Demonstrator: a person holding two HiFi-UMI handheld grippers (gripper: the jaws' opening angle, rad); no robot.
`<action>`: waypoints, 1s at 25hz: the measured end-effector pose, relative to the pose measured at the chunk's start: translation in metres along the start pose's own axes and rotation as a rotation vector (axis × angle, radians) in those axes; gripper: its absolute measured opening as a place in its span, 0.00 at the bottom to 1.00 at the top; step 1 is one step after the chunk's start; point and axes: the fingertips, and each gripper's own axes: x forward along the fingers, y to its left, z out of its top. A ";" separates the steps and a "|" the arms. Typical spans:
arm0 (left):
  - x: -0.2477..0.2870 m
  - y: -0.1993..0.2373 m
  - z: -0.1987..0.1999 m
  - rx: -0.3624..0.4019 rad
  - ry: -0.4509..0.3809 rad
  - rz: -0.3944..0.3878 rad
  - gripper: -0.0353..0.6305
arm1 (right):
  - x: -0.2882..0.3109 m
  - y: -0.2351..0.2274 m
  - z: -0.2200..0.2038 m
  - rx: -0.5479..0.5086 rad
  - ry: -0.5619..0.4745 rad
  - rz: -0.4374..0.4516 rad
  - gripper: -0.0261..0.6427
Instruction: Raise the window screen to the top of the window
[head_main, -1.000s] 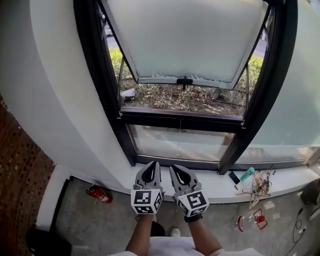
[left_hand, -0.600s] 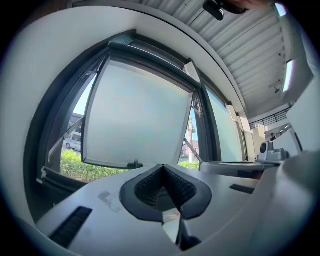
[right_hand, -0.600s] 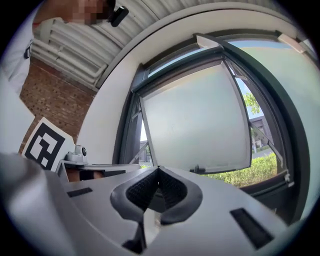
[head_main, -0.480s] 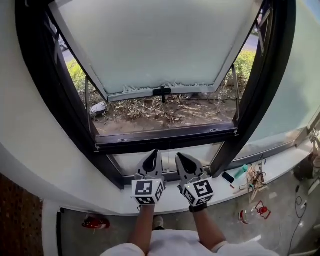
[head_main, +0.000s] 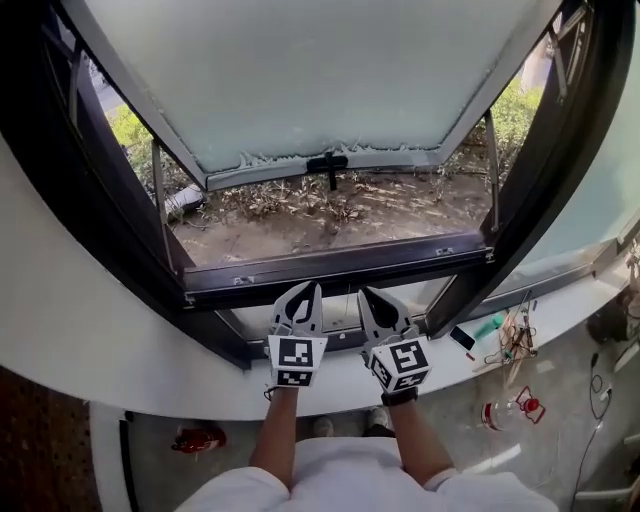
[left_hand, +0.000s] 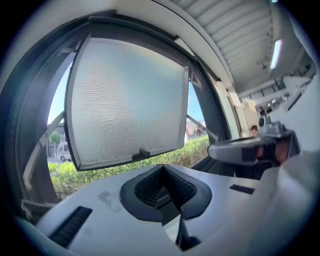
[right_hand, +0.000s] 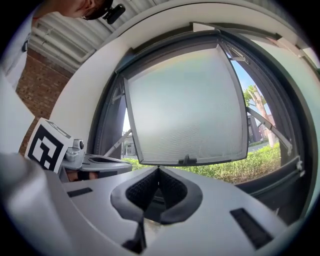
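Observation:
The window screen (head_main: 320, 70) is a pale mesh panel in a grey frame, with a small black handle (head_main: 328, 163) at the middle of its bottom bar. Below it the window stands open onto dry ground. My left gripper (head_main: 310, 291) and right gripper (head_main: 365, 296) are side by side, just under the black lower frame bar (head_main: 330, 270), well below the handle. Both are shut and hold nothing. The left gripper view shows the screen (left_hand: 130, 100) and its handle (left_hand: 143, 153) beyond the shut jaws. So does the right gripper view: screen (right_hand: 185, 110) and handle (right_hand: 188, 160).
A white sill (head_main: 150, 370) runs under the window, with a phone (head_main: 462, 338), a green bottle (head_main: 487, 326) and hangers (head_main: 515, 340) at its right end. A red extinguisher (head_main: 198, 438) and a plastic bottle (head_main: 510, 410) lie on the floor. Thick black frame posts (head_main: 530, 200) flank the opening.
Both grippers have risen from below the sill to just under the lower frame bar, still shut. The head view has moved closer, so the screen looms larger.

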 end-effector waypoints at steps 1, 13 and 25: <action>0.005 0.001 -0.004 0.060 0.031 -0.005 0.06 | 0.004 -0.004 0.000 -0.002 0.002 -0.001 0.04; 0.028 -0.031 -0.070 0.689 0.382 -0.174 0.06 | 0.014 -0.032 -0.055 0.028 0.117 0.033 0.04; 0.043 -0.024 -0.089 0.812 0.475 -0.089 0.17 | 0.022 -0.046 -0.168 0.120 0.478 0.030 0.04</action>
